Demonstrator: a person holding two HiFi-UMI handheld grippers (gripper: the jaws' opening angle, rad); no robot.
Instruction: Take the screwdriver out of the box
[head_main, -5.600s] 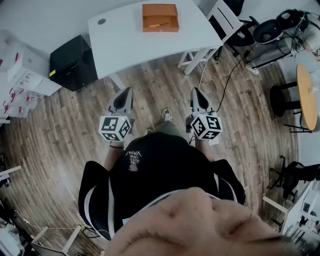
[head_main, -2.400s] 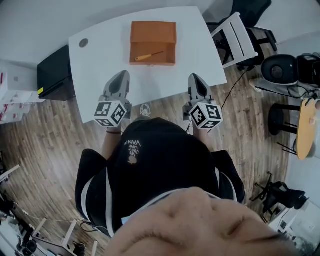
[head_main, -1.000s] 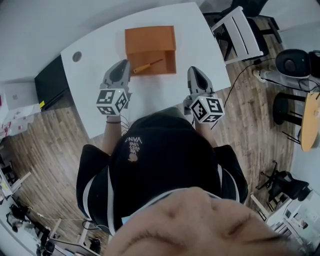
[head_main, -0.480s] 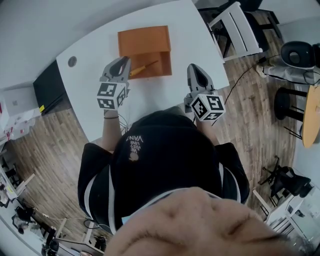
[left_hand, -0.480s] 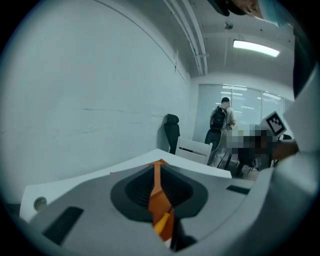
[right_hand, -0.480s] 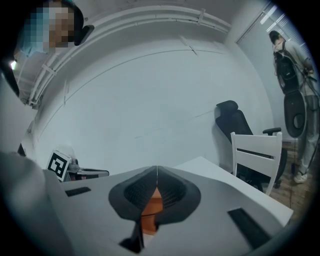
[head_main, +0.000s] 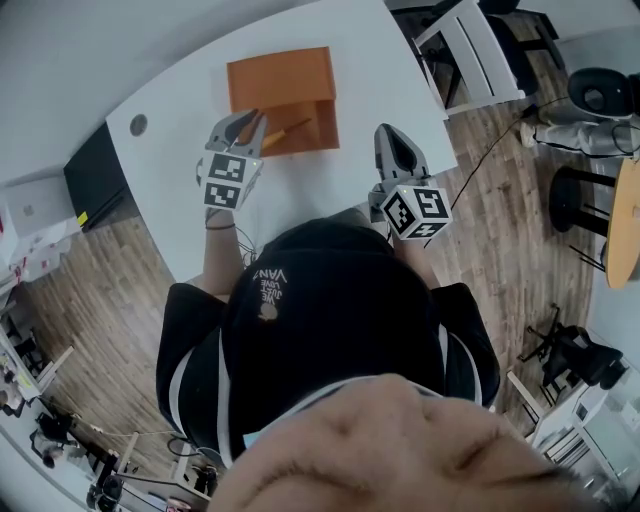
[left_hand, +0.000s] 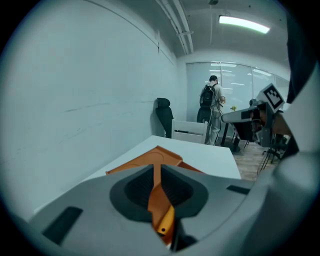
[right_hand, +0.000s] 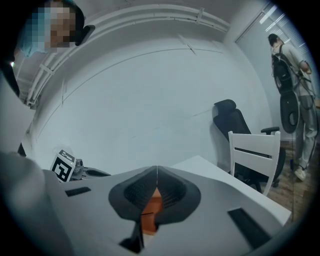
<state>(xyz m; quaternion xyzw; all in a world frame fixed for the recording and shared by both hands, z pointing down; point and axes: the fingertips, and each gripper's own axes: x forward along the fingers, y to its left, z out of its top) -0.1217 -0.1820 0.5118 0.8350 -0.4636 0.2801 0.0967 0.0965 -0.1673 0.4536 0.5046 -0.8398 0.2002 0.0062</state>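
Observation:
An orange box (head_main: 280, 75) lies open on the white table (head_main: 320, 185), its lid folded back. In its tray lies a screwdriver (head_main: 290, 129) with a yellow handle. My left gripper (head_main: 248, 122) is shut and empty, tilted down over the tray's front left corner, just above the handle end. In the left gripper view the closed left gripper (left_hand: 156, 170) shows the box (left_hand: 150, 160) and the handle end (left_hand: 165, 222) through the gap behind its tips. My right gripper (head_main: 391, 135) is shut and empty, right of the box. Behind the closed right gripper (right_hand: 157, 175) a patch of the box (right_hand: 152, 210) shows.
A white chair (head_main: 465, 45) stands past the table's right end, with a black office chair (right_hand: 235, 117) behind it. A black cabinet (head_main: 85, 165) sits left of the table. A round cable hole (head_main: 138, 125) is at the table's far left. A person (left_hand: 212, 107) stands far off.
The person has walked up to the table. Over the last second the left gripper moved forward and down to the box's front left corner and rolled. The right gripper hardly shifted.

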